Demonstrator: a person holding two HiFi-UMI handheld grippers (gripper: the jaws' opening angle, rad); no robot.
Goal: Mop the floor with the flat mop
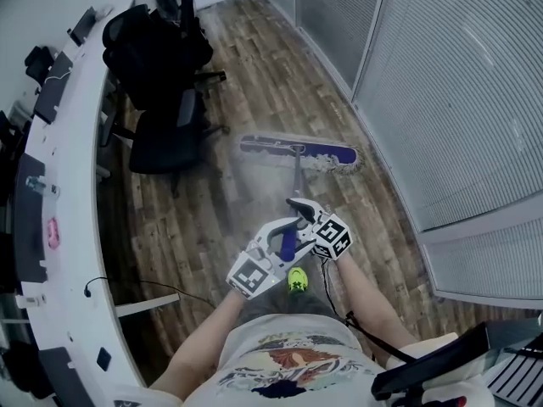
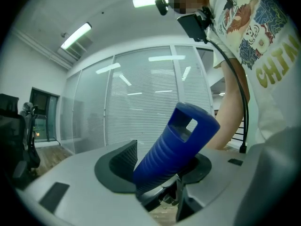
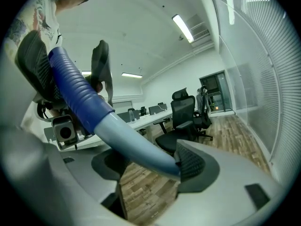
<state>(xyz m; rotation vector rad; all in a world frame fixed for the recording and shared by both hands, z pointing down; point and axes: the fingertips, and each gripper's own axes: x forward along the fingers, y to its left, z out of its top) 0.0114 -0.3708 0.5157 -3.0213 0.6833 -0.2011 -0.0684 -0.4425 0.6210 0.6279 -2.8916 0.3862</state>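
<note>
The flat mop [image 1: 297, 154] is on the wooden floor [image 1: 254, 83], out in front of the person. Its long blue mop head [image 1: 299, 151] lies flat across the boards. The end on the right of the head view has a pale fringe, and that end is near the glass wall with blinds [image 1: 458, 83]. A thin pole [image 1: 298, 181] runs from the middle of the mop head back up to the two grippers.

The right gripper [image 1: 299, 207] is the one nearer the mop head. Its two jaws pinch the pole, just below where the blue ribbed part starts. One dark bumpy pad [image 3: 190, 166] presses on the pale pole [image 3: 136, 147].

The left gripper [image 1: 287, 230] is just behind it, closer to the person. Its jaws squeeze the blue grip [image 2: 174, 149] at the very top of the mop. The grip has ridges and a square hole near its end.

Under the grippers a bright green shoe [image 1: 297, 280] stands on the floor.

On the left of the head view are two black office chairs [image 1: 165, 134], well apart from the mop. Beside them runs a long white desk [image 1: 72, 210] with a small pink thing [image 1: 53, 231] on it.
</note>
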